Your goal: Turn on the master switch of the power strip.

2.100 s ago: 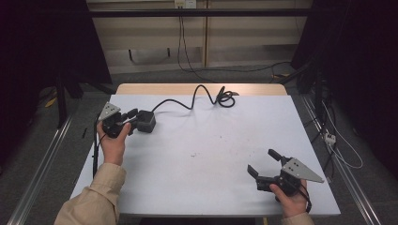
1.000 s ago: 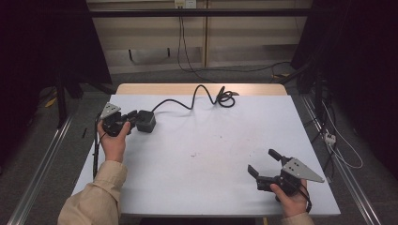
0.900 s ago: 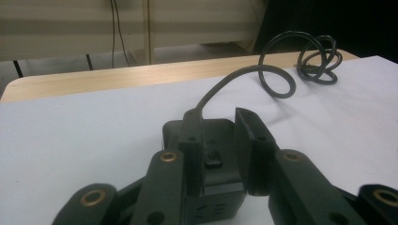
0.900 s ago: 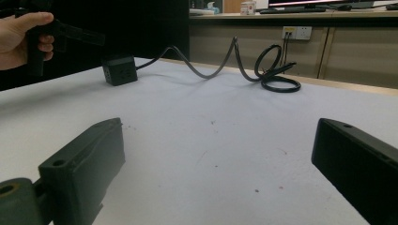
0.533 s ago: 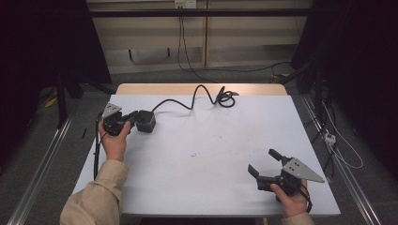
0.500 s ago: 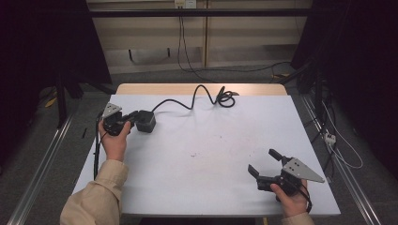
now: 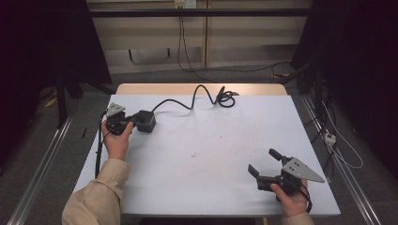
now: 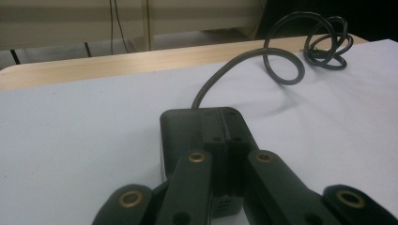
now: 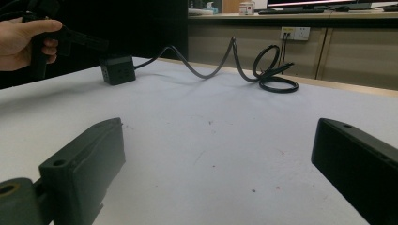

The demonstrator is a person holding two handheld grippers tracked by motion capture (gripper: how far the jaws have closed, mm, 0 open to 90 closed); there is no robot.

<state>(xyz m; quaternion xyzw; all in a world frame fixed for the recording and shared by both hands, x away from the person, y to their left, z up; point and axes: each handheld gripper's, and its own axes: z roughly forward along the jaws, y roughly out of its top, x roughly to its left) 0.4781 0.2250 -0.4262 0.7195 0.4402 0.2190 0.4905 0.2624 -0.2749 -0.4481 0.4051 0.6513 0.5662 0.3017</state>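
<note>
At nine o'clock our left gripper (image 7: 133, 123) had just closed, jaws together, against the black power cube (image 7: 146, 121); at five o'clock our right gripper (image 7: 264, 162) gaped wide, empty.

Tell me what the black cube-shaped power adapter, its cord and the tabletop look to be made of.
Power adapter: probably matte black moulded plastic, with seams and small recessed screw holes. Cord: likely rubbery sheathing, holding smooth loops. Tabletop: white matte laminate or sheet, lightly speckled, with a wood-look strip behind.
</note>
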